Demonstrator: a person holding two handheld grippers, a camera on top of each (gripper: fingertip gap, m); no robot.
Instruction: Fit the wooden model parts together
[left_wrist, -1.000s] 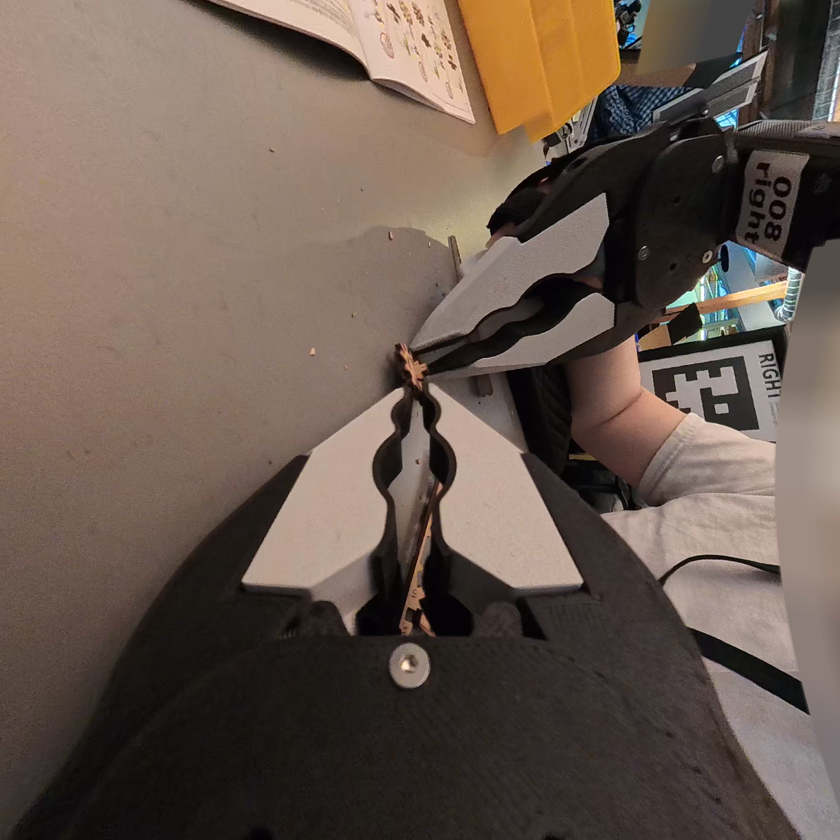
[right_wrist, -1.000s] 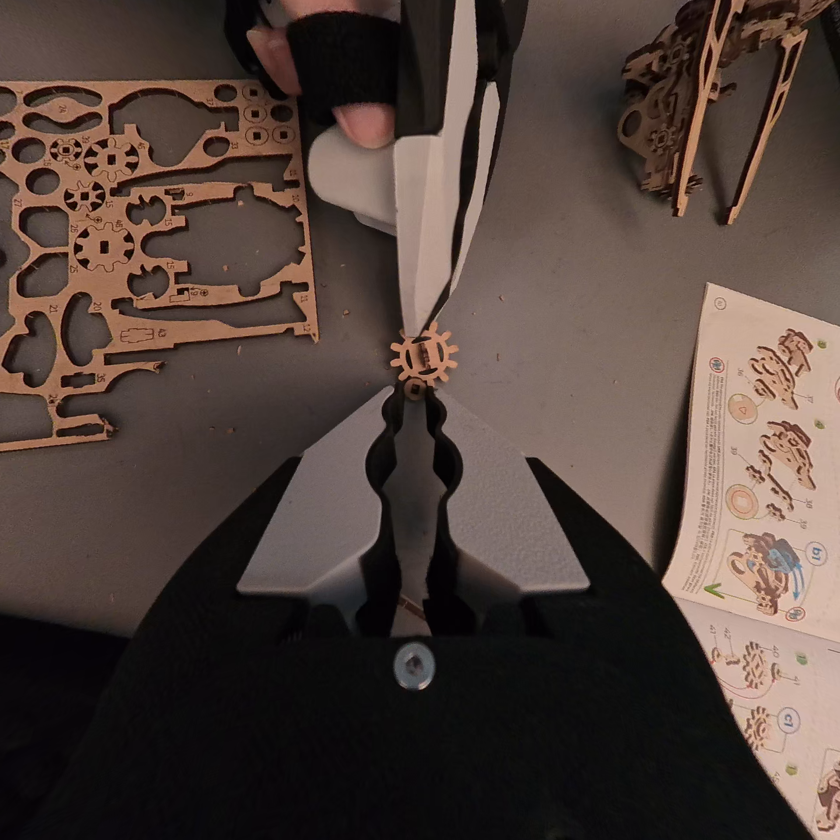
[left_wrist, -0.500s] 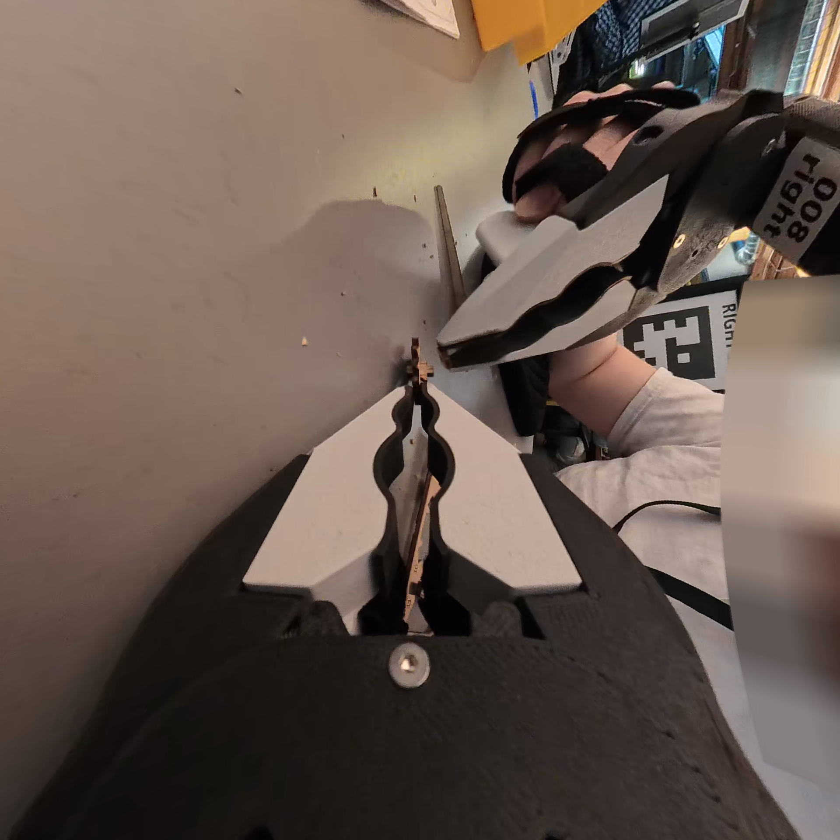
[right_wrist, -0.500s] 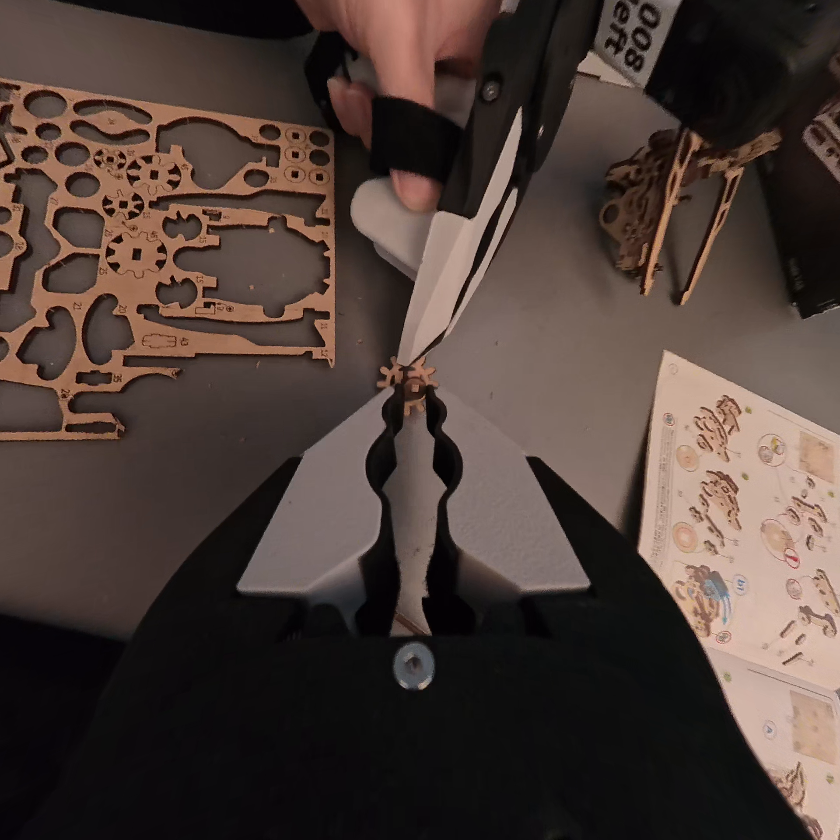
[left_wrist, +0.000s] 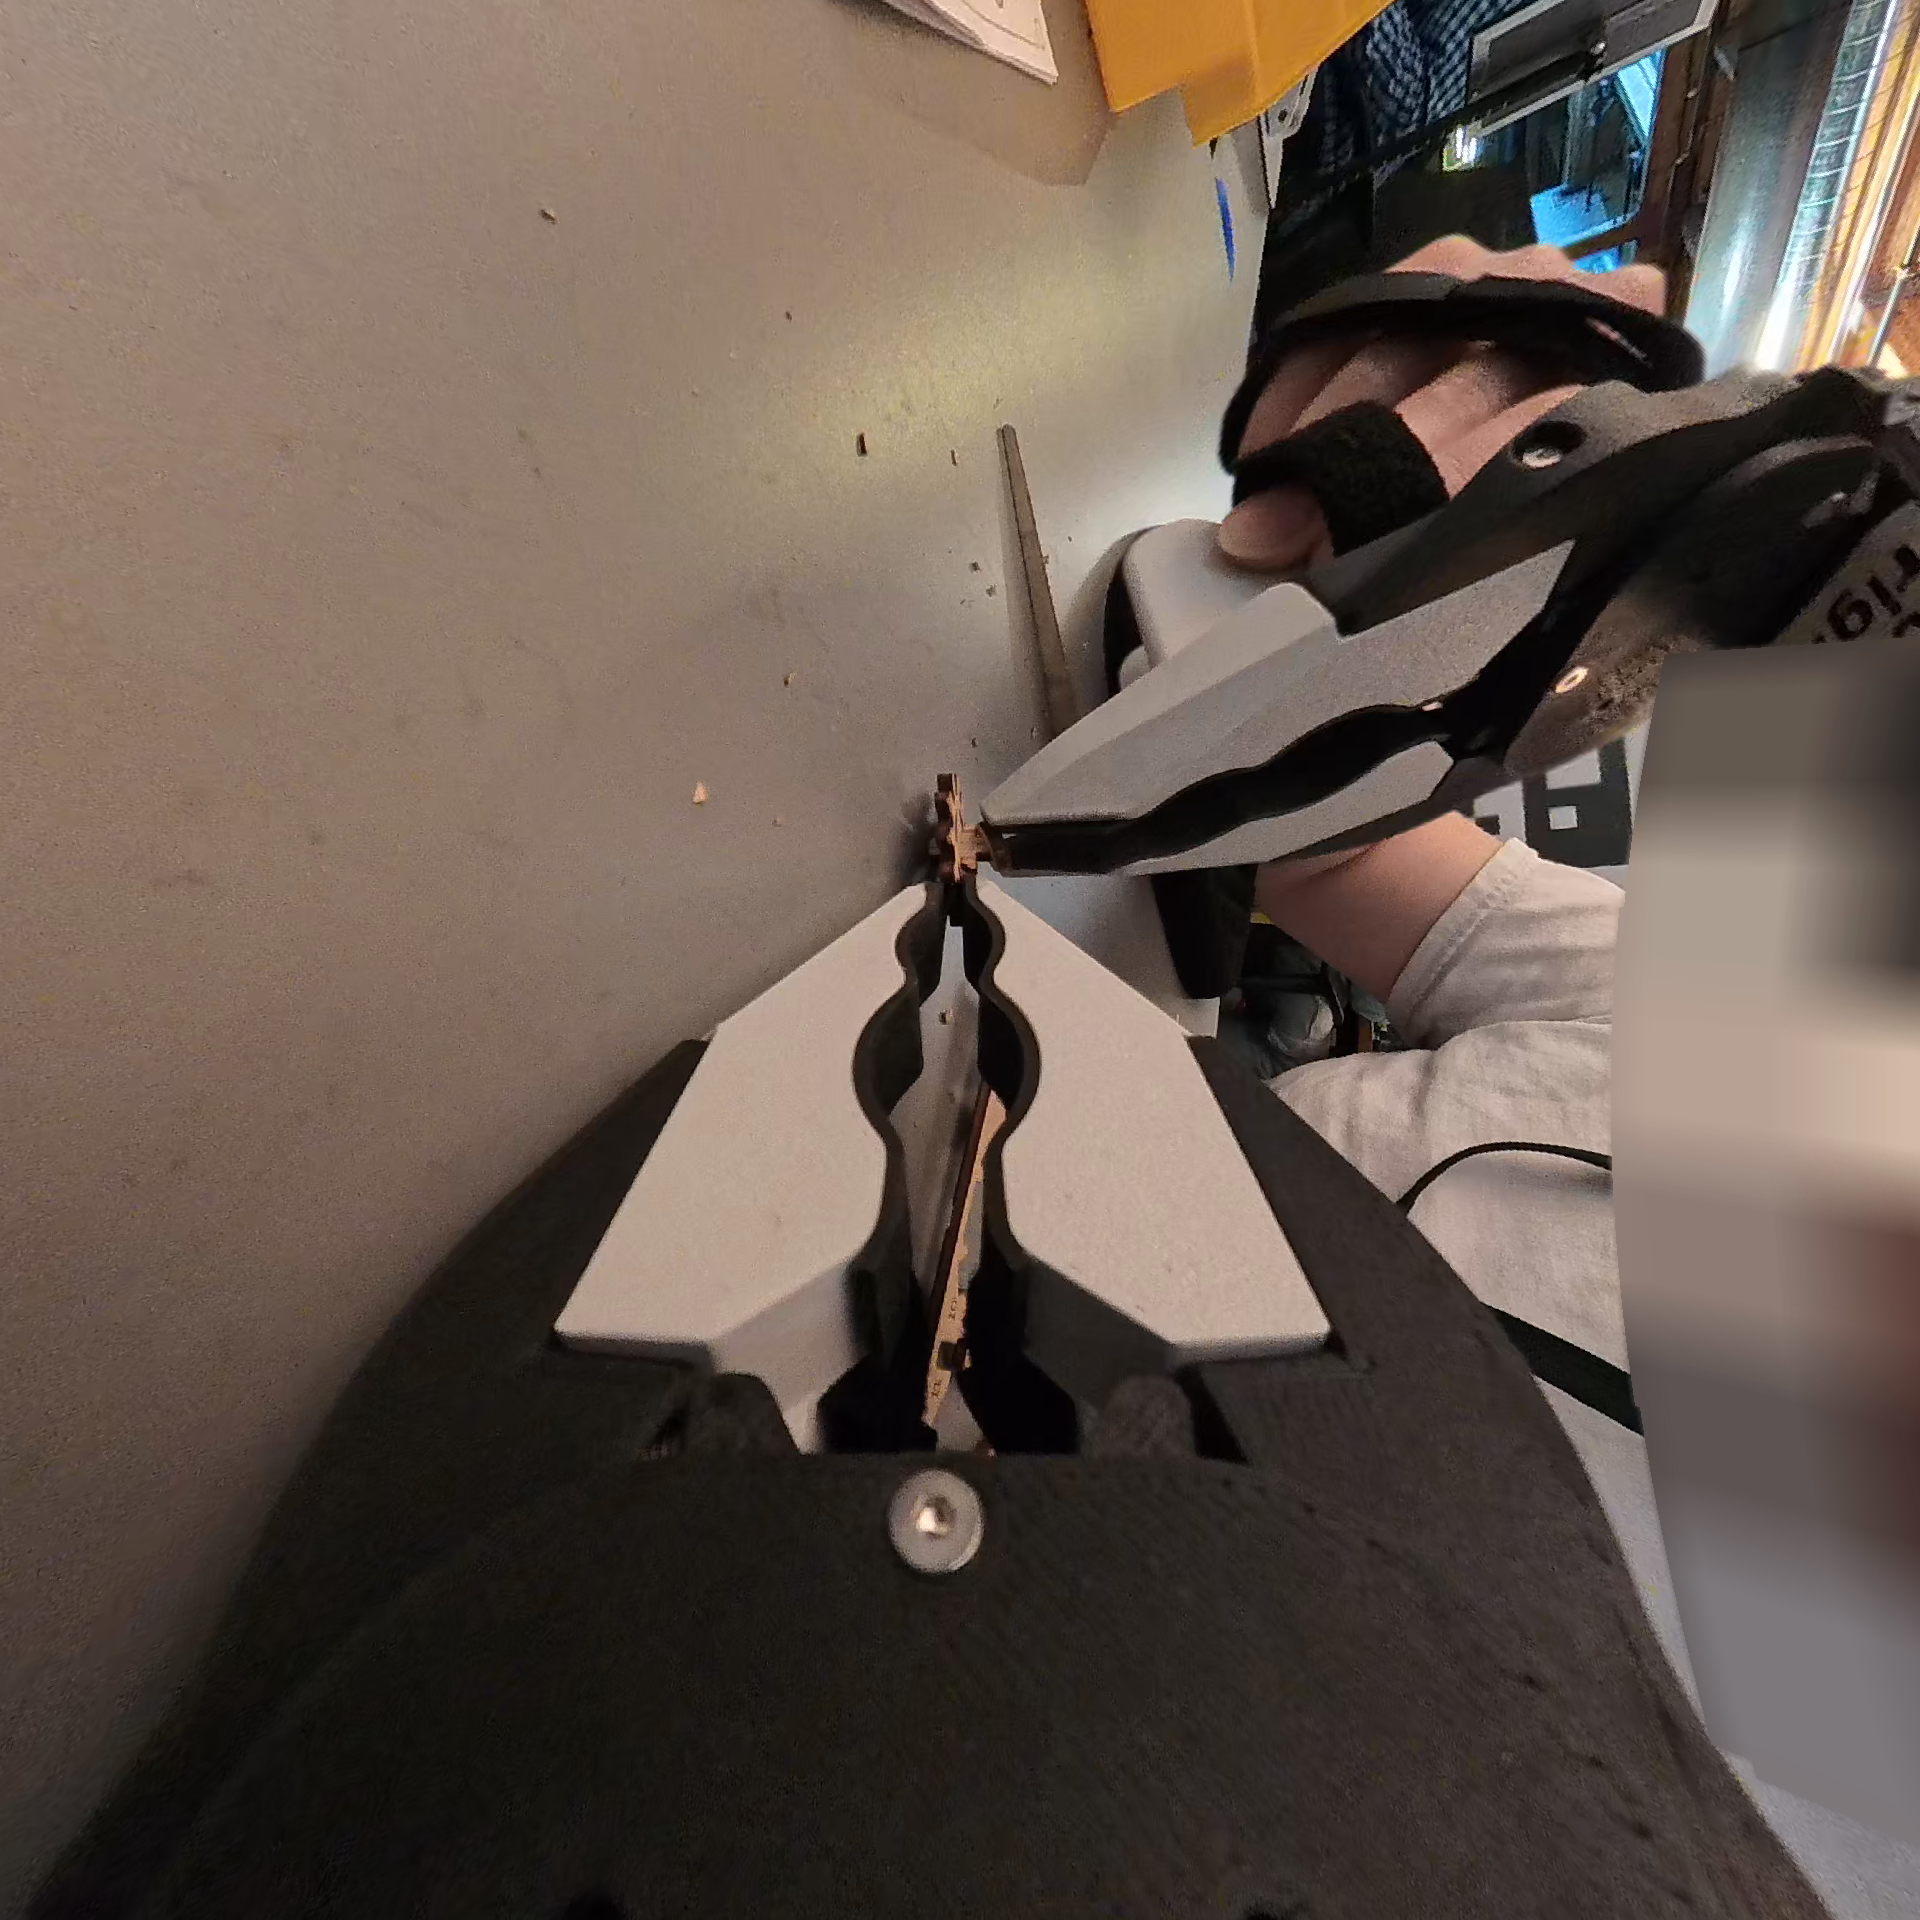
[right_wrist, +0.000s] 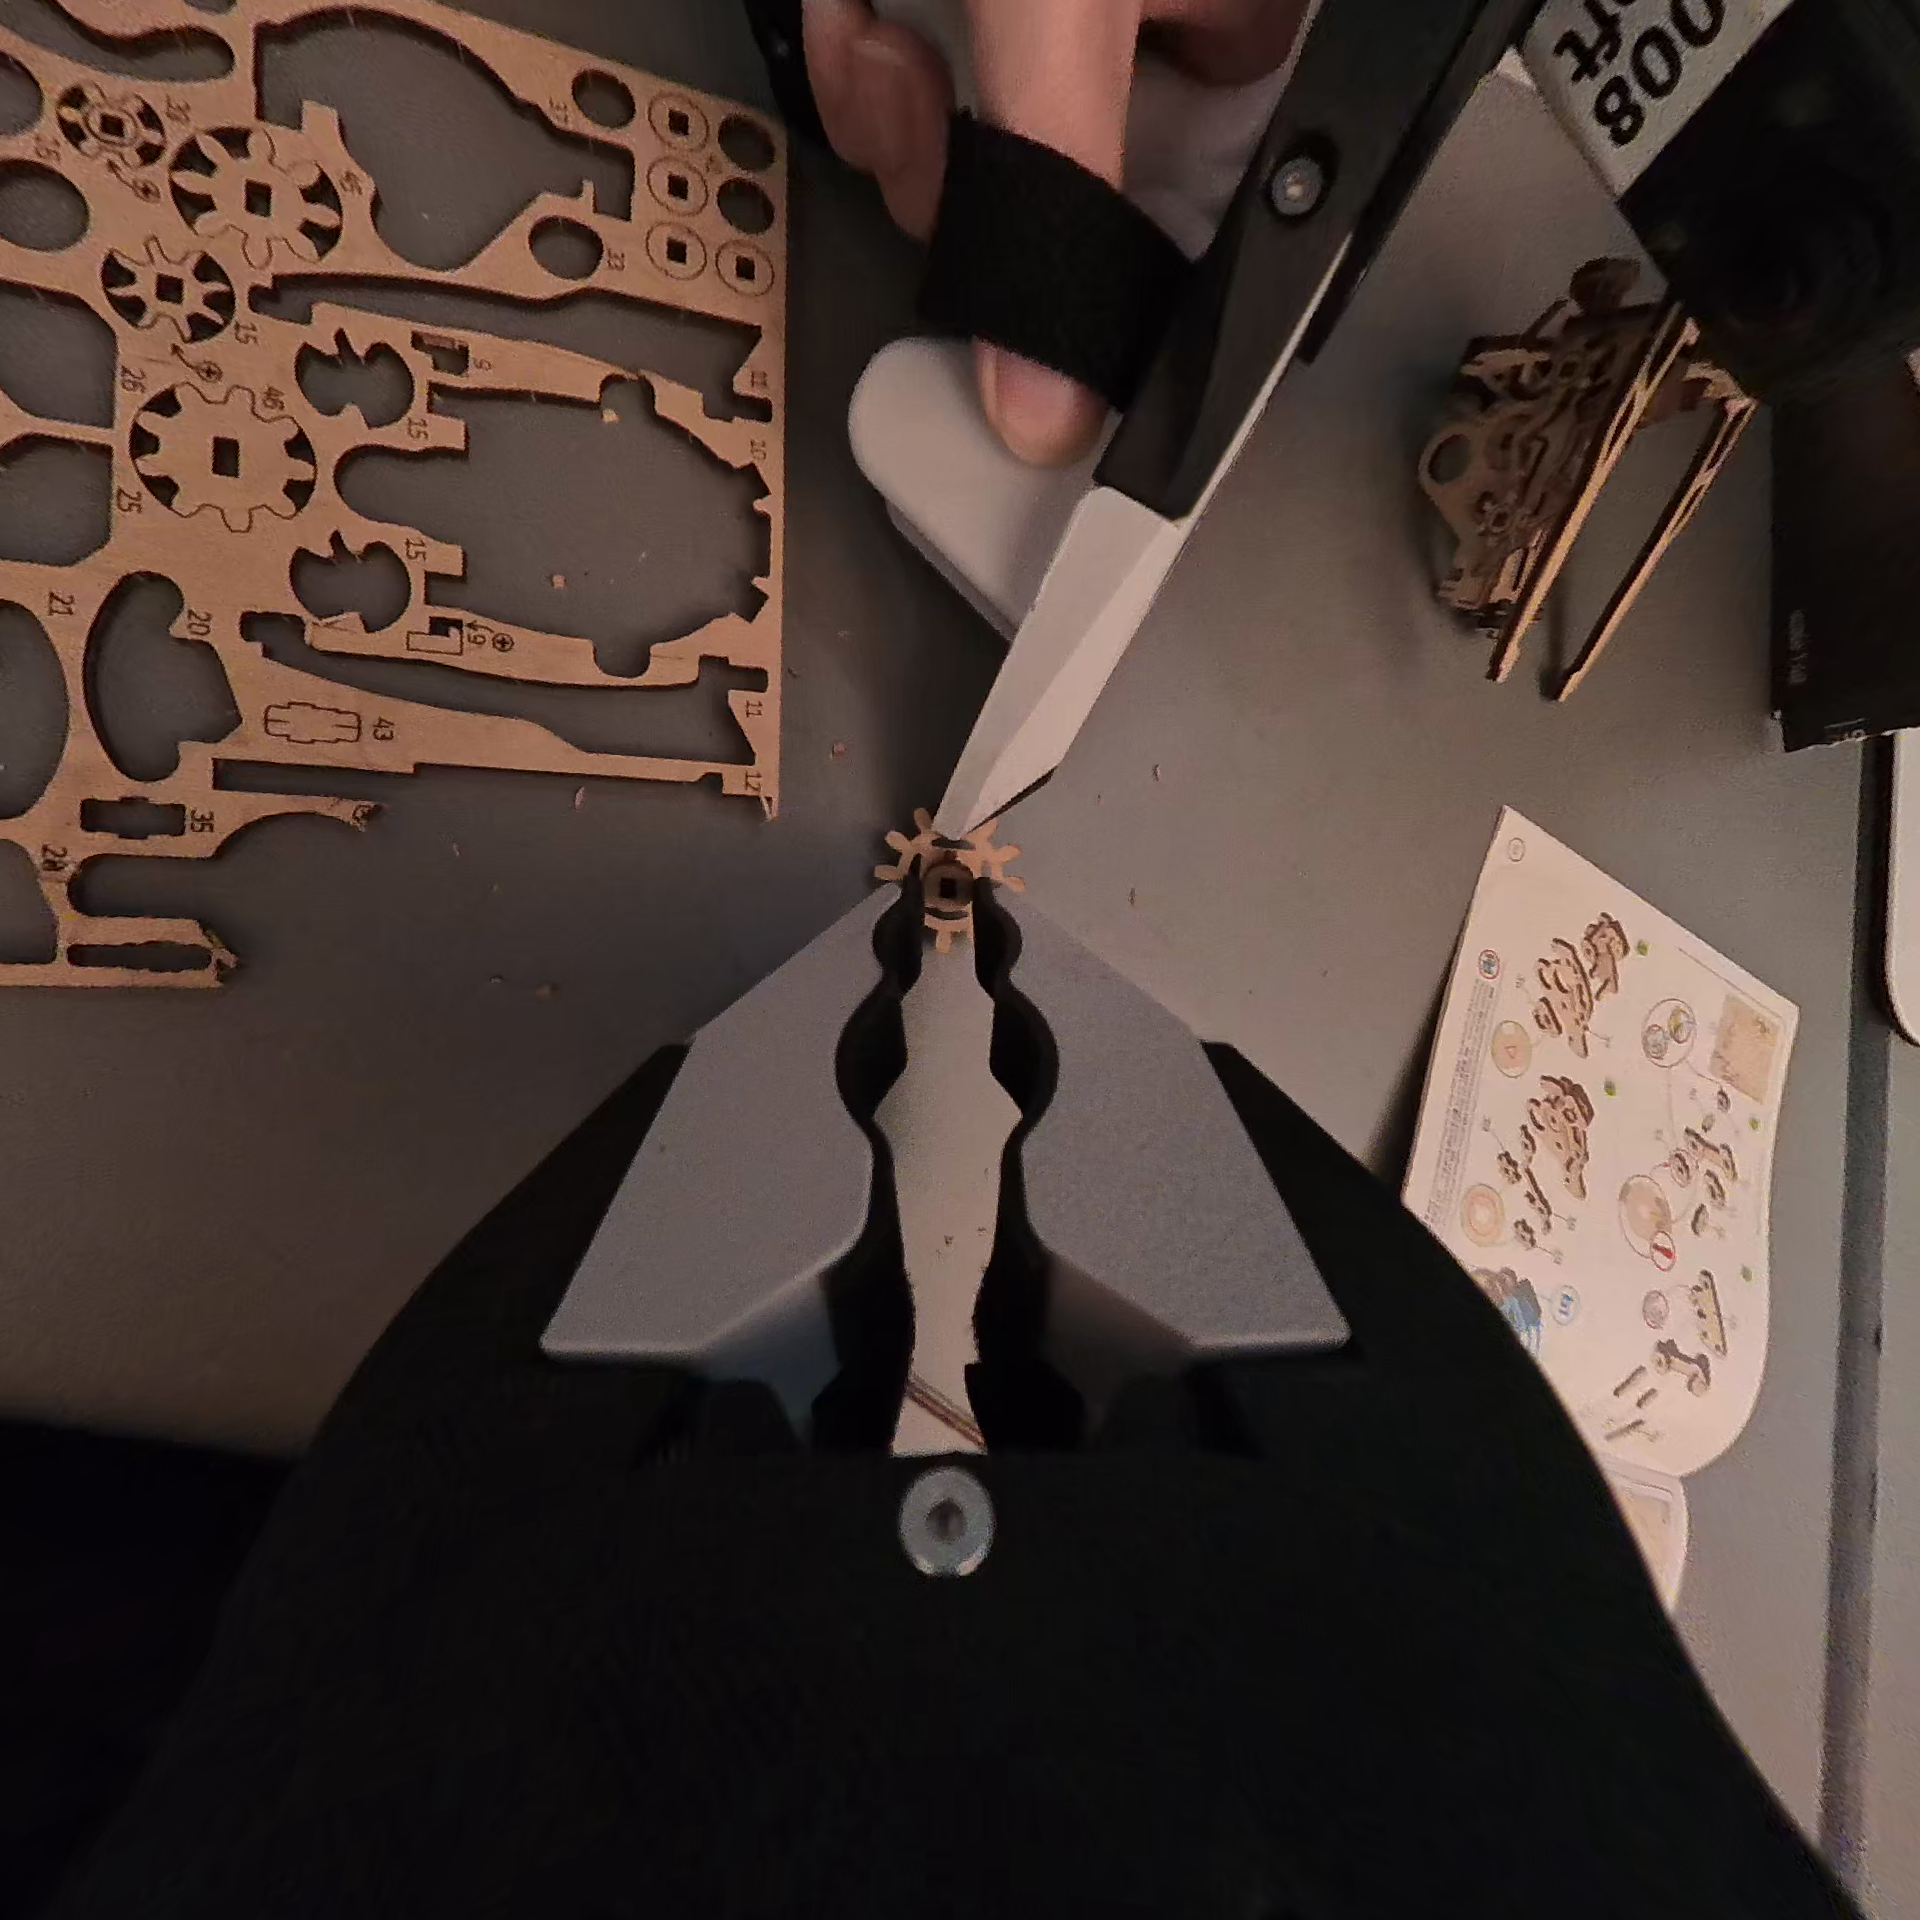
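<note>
Table: grey; bears everything
Parts sheet: flat, far left; mostly punched out
Booklet: open, right
Half-built model: standing, far right
Left gripper: fingers pinched on the gear's rim
Right gripper: tips clamped around the small hub piece at the gear's centre
Gear: above the table, between both tips

1. The small gear is pale tan wood.
2. Both grippers, left and right, have light grey fingers on black bodies.
3. The cut-out sheet is tan with dark burnt edges.
4. The table is plain grey.
5. The booklet is cream with brown drawings.
6. The folder is yellow.
</note>
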